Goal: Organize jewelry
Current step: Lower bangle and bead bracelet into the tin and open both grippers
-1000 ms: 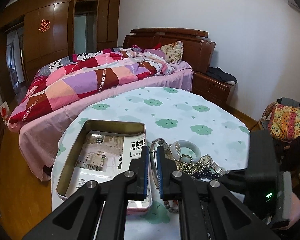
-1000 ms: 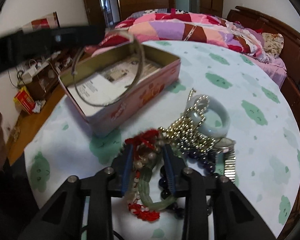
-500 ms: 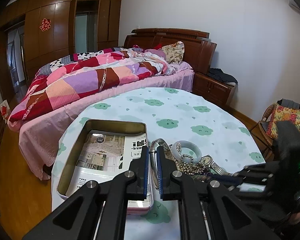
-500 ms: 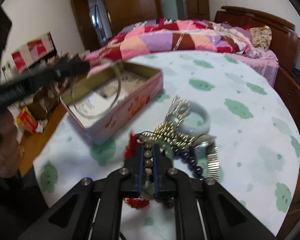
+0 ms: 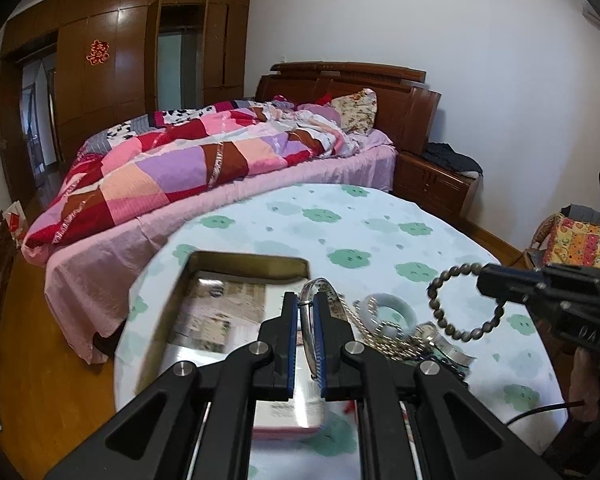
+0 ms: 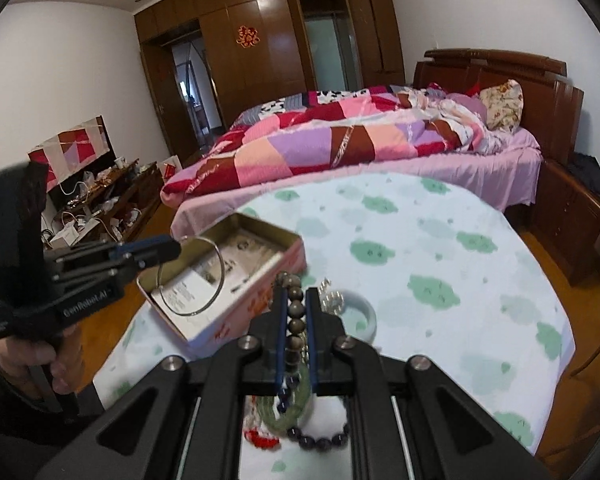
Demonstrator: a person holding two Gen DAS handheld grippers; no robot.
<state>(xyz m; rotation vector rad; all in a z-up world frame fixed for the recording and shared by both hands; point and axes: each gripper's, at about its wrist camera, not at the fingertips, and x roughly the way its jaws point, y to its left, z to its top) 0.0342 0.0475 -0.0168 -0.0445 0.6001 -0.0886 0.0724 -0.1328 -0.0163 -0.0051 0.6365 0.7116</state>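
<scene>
**Two bracelets in the air, one tin to fill**

The brown bead bracelet (image 5: 466, 302) hangs clear of the table, pinched at its rim by the right gripper (image 6: 296, 322), whose jaws are shut on the beads – in the left wrist view the loop dangles at about 3 o'clock of the frame, above the heap. The thin silver bangle (image 6: 191, 278) is clamped in the same way by the left gripper (image 5: 307, 320), jaws closed on the wire, and it hovers over the open tin (image 6: 236, 280), near the tin's 5 o'clock corner as the left camera sees it.

Still lying on the cloud-print tablecloth (image 6: 440, 264), at 3 o'clock of the tin, are a pale jade bangle (image 5: 388, 312), a gold bead chain (image 5: 384, 340), a metal watch strap (image 5: 444, 344) and, nearer the right gripper, a dark bead bracelet (image 6: 320, 440), a green one (image 6: 288, 412) and something red (image 6: 260, 440).

To do this step well, I would judge it best to carry each loop well inside the tin's walls before opening the jaws – the bangle first, since it is already above the paper lining (image 5: 216, 312). Lower it until it nearly lies flat; a hard ring dropped from height may bounce out. The beaded loop swings, so let it settle before release.
</scene>
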